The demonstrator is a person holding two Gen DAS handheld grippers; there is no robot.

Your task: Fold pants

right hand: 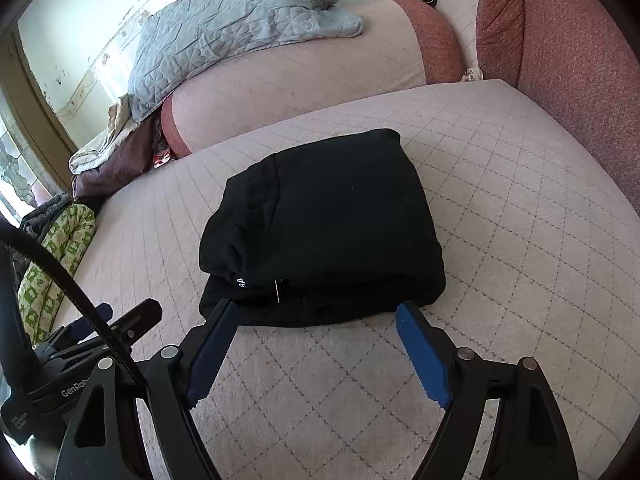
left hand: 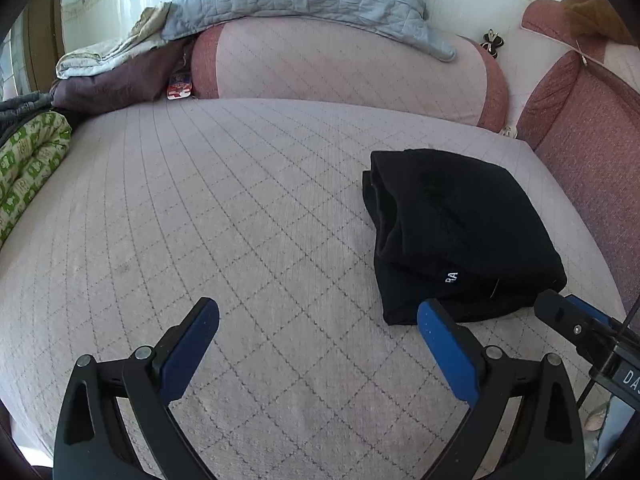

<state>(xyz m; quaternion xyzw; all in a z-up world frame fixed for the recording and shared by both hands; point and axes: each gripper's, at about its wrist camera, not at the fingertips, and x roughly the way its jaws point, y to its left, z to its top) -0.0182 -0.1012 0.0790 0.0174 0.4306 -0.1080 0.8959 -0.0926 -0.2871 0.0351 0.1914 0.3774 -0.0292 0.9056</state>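
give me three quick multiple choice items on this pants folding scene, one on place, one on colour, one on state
1. Where do the folded black fabric pants lie?
A. on the pink quilted mattress
B. on the pale blue quilted blanket
C. on the floor

2. What colour are the pads of the right claw?
A. red
B. blue
C. yellow

3. How does the left claw stand?
A. shut on the pants
B. shut on nothing
C. open with nothing between its fingers

Answers: 1 A, the quilted cover shows all round the bundle. 2 B, both inner pads are blue. 3 C, its fingers stand wide over bare mattress.
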